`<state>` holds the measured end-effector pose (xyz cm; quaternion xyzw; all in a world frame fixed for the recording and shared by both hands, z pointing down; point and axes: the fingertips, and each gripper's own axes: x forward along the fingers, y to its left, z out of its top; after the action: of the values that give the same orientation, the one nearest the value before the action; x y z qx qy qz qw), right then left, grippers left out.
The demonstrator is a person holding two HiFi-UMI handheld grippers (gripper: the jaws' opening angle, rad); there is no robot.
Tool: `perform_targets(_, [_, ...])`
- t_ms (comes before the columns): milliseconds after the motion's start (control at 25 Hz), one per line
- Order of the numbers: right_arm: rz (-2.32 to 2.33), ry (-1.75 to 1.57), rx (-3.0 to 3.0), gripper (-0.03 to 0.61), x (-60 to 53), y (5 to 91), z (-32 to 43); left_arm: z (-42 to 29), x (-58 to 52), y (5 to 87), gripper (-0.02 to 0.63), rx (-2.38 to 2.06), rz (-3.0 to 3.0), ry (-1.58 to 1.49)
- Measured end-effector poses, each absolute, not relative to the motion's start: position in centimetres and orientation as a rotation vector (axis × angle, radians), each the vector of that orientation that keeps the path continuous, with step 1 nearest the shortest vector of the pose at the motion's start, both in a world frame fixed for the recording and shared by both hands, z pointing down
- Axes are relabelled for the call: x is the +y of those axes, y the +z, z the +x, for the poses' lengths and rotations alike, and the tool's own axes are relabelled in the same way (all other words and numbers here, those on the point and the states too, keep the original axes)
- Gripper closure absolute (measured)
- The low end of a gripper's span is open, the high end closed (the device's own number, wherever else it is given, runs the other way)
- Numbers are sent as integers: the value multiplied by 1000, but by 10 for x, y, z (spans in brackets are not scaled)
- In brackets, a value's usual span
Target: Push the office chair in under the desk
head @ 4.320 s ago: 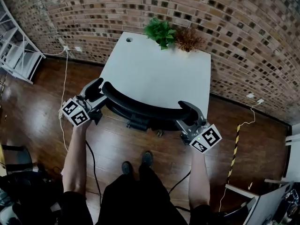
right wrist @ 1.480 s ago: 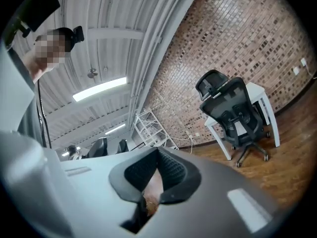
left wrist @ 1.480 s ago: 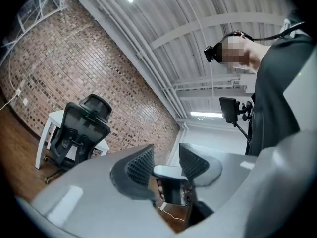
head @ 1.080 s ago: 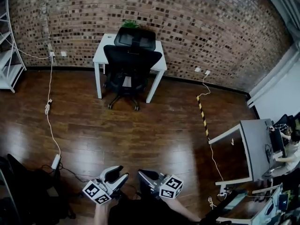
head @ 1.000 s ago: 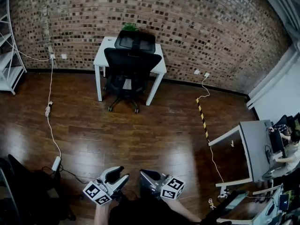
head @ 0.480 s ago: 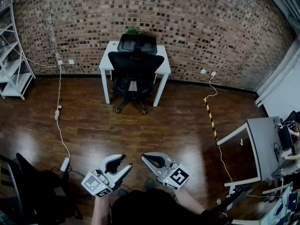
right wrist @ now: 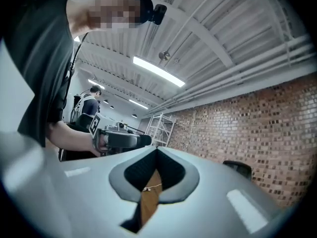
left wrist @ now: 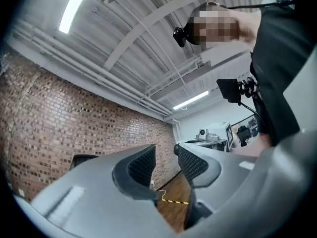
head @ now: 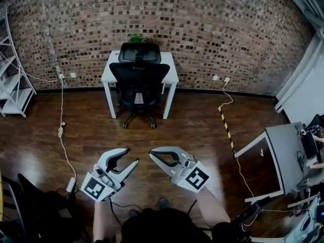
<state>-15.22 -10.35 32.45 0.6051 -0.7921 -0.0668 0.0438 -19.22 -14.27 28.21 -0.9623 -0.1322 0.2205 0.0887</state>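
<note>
Chair [head: 139, 77] tucked under desk [head: 169, 71] at twelve o'clock; at six, left claw [head: 132, 156] just narrowing, slightly apart; right claw [head: 152, 154] closed; both empty.

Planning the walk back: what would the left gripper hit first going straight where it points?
Nothing close. The left gripper, whose empty jaws have just been closing, faces open floor, then probably the brick wall right of the desk; depth unclear.
</note>
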Motion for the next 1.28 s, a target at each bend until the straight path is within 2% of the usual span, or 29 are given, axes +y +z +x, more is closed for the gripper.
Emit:
perform_targets(240, [1778, -293, -2419, 578, -117, 298, -155, -199, -164, 283, 380, -304, -2955, 192])
perform_targets(320, [1745, -340, -2441, 578, -123, 288, -161, -202, -169, 264, 380, -312, -2912, 285])
perform_targets(400, [1732, -377, -2454, 578, -123, 279, -169, -210, -160, 222, 380, -353, -2775, 597])
perform_targets(480, [1728, -405, -2455, 578, -115, 268, -176, -219, -148, 198, 380, -369, -2681, 734])
perform_targets(520, [1723, -413, -2456, 578, -110, 263, -181, -222, -144, 199, 380, -370, -2695, 689])
perform_targets(640, [1720, -399, -2459, 578, -98, 247, -193, -227, -139, 224, 380, -355, -2868, 304])
perform_targets(800, [1751, -321, -2480, 578, -96, 240, -196, -226, -134, 215, 380, -371, -2885, 252])
perform_targets(880, [1661, -502, -2455, 578, -93, 234, -208, -233, -131, 220, 380, -376, -2882, 258])
perform_targets(1000, [1286, -1102, -2268, 578, -83, 204, -238, -239, -126, 216, 382, -377, -2887, 264])
perform_targets(1040, [1209, -1200, -2220, 578, -81, 196, -243, -237, -125, 212, 382, -377, -2891, 264])
perform_targets(1280, [1247, -1119, -2262, 578, -83, 181, -234, -238, -123, 207, 382, -396, -2897, 268])
